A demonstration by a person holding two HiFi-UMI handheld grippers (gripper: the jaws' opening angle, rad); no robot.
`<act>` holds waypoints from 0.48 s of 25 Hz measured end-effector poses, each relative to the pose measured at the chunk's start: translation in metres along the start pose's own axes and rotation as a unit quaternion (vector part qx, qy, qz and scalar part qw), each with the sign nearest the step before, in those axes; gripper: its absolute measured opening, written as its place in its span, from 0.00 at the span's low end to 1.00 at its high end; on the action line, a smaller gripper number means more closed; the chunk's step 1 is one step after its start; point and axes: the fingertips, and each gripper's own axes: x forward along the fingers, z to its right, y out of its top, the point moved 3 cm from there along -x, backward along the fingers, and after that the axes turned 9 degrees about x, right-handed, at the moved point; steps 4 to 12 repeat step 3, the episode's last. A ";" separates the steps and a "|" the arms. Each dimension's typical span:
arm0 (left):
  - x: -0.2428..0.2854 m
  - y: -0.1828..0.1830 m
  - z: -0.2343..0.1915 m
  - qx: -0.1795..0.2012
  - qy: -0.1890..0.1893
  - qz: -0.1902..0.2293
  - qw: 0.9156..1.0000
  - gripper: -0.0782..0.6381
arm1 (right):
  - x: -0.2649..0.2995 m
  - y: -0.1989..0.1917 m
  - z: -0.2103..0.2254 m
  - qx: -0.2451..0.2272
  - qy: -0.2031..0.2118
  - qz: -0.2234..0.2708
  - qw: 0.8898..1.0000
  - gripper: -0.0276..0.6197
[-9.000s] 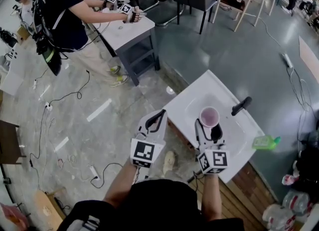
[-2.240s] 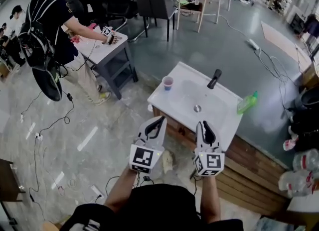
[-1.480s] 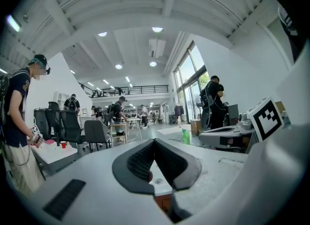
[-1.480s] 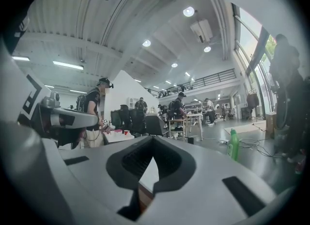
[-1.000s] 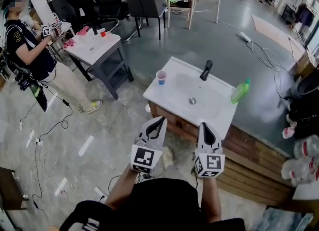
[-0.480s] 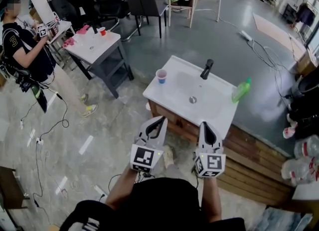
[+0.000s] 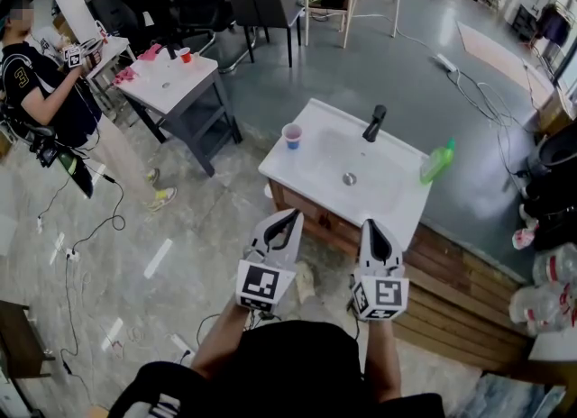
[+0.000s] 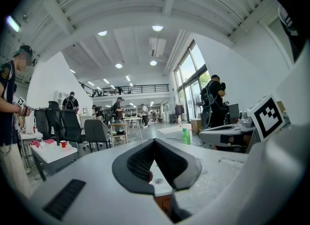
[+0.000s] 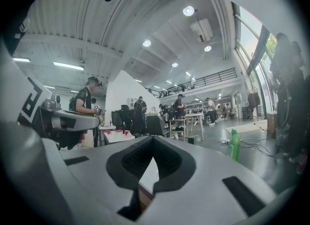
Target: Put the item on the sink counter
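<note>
The pink cup (image 7: 291, 136) stands upright on the left corner of the white sink counter (image 7: 306, 177), left of the basin. At the back rim is a black faucet (image 7: 373, 123), and a green bottle (image 7: 435, 162) lies on the counter's right side. Both grippers hover side by side in front of the counter, well short of the cup. My left gripper (image 7: 290, 217) (image 8: 154, 144) is shut with nothing in it. My right gripper (image 7: 371, 226) (image 9: 153, 141) is shut and empty too. The green bottle (image 8: 185, 136) (image 9: 234, 145) also shows in both gripper views.
A grey table (image 7: 171, 83) with a red cup stands far left, with a person (image 7: 45, 92) beside it. Cables (image 7: 108, 218) trail over the floor. Wooden boards (image 7: 451, 299) lie right of the counter, and plastic bottles (image 7: 541, 304) at the right edge.
Long before, my right gripper held the cup over the basin; the cup now stands on the counter corner and both grippers are drawn back. Over the last second nothing of mine moved.
</note>
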 end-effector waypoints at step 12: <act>0.000 -0.004 0.002 -0.011 -0.005 -0.014 1.000 0.11 | -0.001 -0.002 0.001 -0.005 -0.005 -0.015 1.000 0.04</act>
